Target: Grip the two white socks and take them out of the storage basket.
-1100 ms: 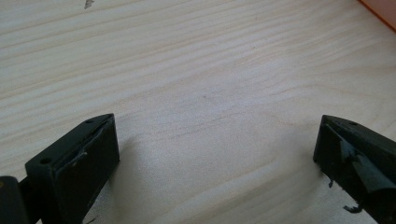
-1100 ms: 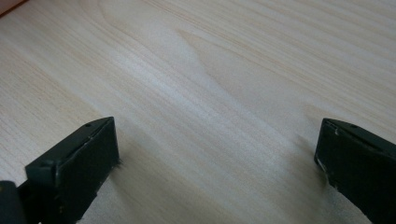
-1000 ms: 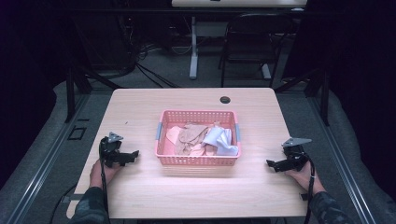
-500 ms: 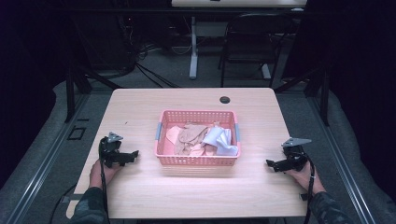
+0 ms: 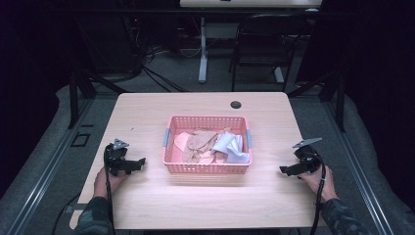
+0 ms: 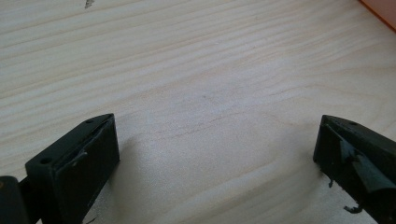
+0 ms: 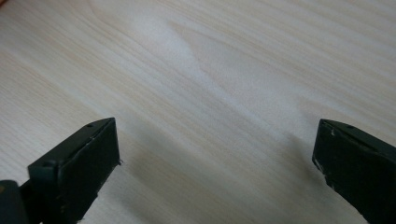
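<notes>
A light wooden table (image 5: 147, 117) fills the middle of the high view, seen from above, with dark floor and a black chair (image 5: 257, 46) beyond it at the top of the frame. No brand, label or readable writing appears anywhere.

At lower left, the person's left hand holds the left gripper (image 5: 139, 162) on the tabletop, pointing right toward the basket. In the left gripper view its jaws stand wide apart with nothing but bare wood between them, and an orange-pink corner of the basket (image 6: 380, 9) sits at upper right.

In the centre of the high view stands a pink plastic mesh basket (image 5: 205, 169), holding crumpled tan and peach cloths (image 5: 198, 142) with a white-and-pale-blue cloth (image 5: 231, 147) on its right side. A small dark round hole (image 5: 236, 105) lies in the table above the basket.

At lower right, the right gripper (image 5: 286, 170) rests on the table, pointing left, well apart from the basket. Its jaws are also spread wide over bare wood.

Compared with half a second ago, both grippers and the basket sit in the same places.
</notes>
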